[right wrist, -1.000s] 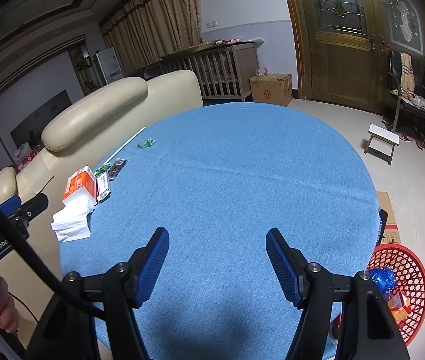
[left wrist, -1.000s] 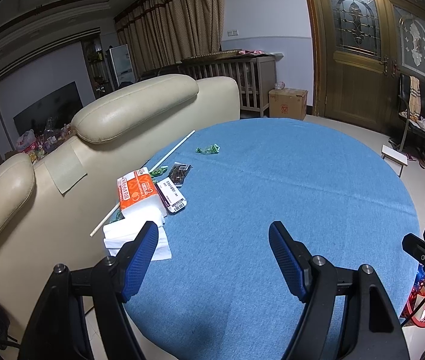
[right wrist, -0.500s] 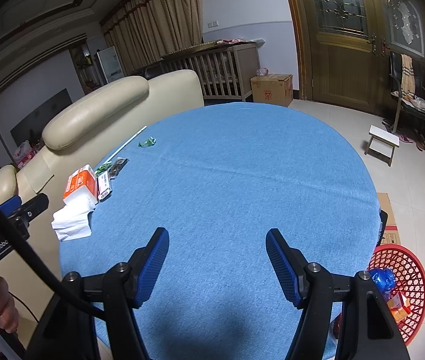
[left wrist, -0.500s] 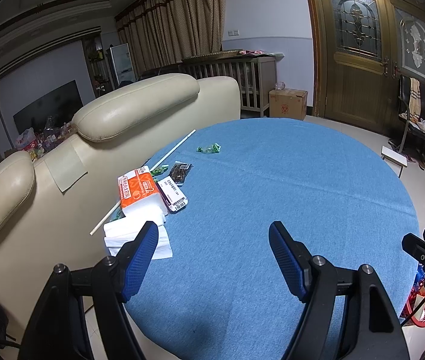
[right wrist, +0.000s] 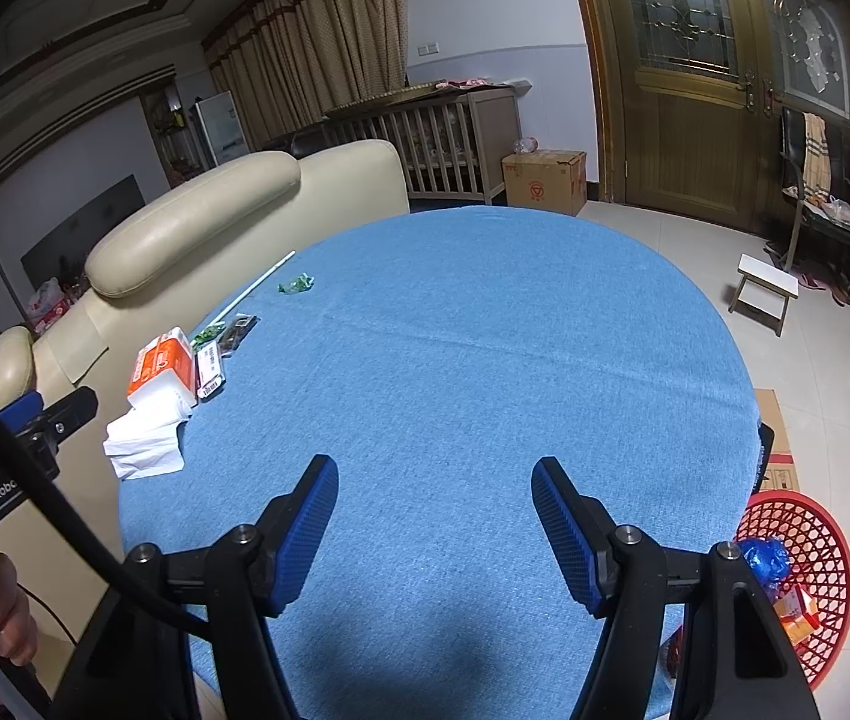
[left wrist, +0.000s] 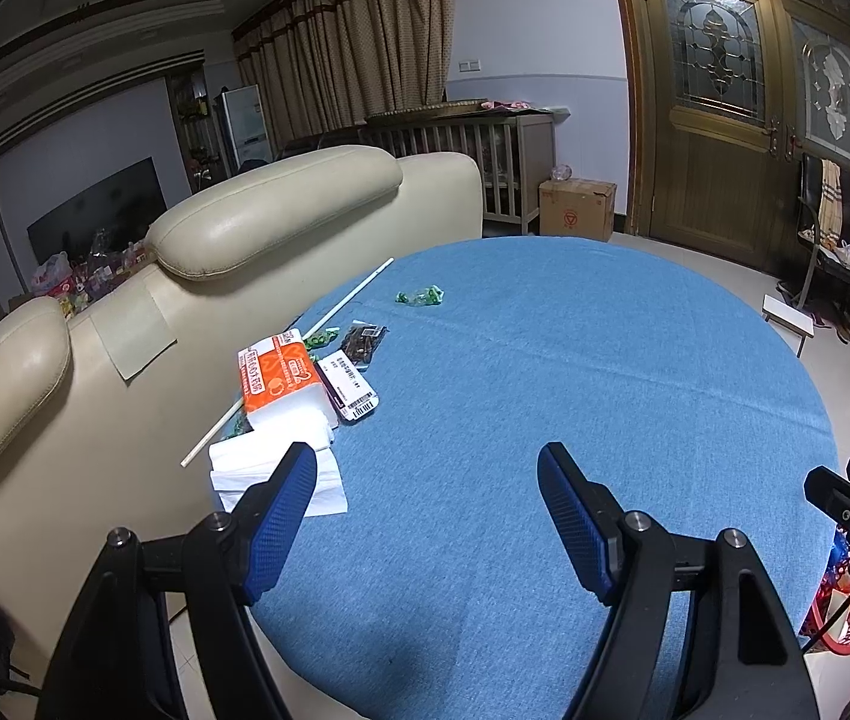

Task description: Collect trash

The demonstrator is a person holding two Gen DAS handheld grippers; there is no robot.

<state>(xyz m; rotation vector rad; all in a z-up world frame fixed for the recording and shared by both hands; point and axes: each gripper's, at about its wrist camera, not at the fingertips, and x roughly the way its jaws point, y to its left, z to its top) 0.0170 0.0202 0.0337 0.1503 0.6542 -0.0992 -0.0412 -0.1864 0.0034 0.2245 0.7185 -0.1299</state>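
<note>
hovering over the blue table [left wrist: 545,360], both grippers gape empty.

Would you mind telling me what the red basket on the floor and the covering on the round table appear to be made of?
The red basket looks like moulded plastic: glossy, with an open lattice wall. The covering on the round table looks like woven fabric, matte blue, with a fine grainy weave and faint fold creases; the exact fibre cannot be told.
</note>
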